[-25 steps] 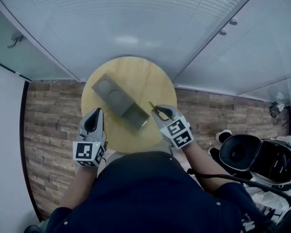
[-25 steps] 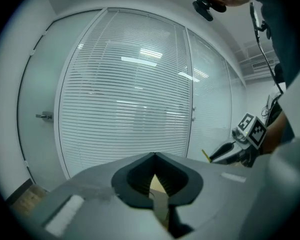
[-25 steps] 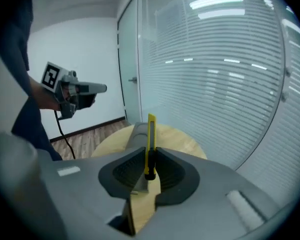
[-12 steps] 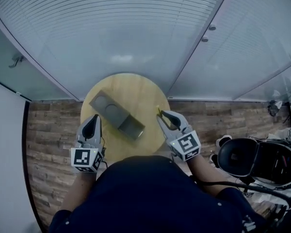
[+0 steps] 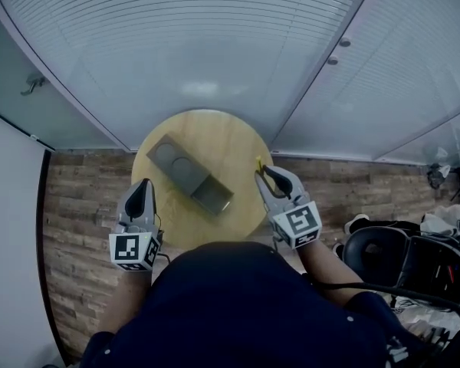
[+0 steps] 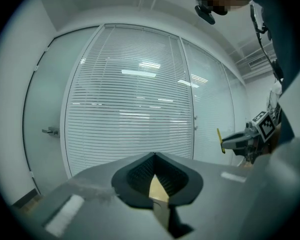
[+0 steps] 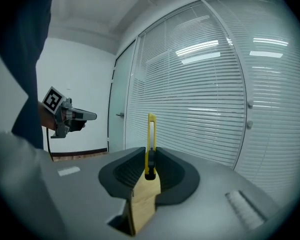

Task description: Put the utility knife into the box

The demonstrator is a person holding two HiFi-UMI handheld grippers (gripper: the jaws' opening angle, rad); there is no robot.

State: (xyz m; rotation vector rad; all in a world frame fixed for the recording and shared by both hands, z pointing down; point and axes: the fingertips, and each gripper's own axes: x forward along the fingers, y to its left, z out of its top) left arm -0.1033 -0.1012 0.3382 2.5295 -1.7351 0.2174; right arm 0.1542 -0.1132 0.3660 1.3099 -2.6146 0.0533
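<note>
R jaws clamp knife (image 7: 150, 134), box (image 5: 190, 176) apart, maybe open

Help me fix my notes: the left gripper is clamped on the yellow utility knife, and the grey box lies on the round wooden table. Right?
Wrong side: the right gripper is clamped on the yellow utility knife, as the right gripper view shows. The grey box does lie on the round wooden table.

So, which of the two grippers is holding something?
The right gripper: a yellow utility knife stands clamped between its fingers. The left gripper is shut and empty.
</note>
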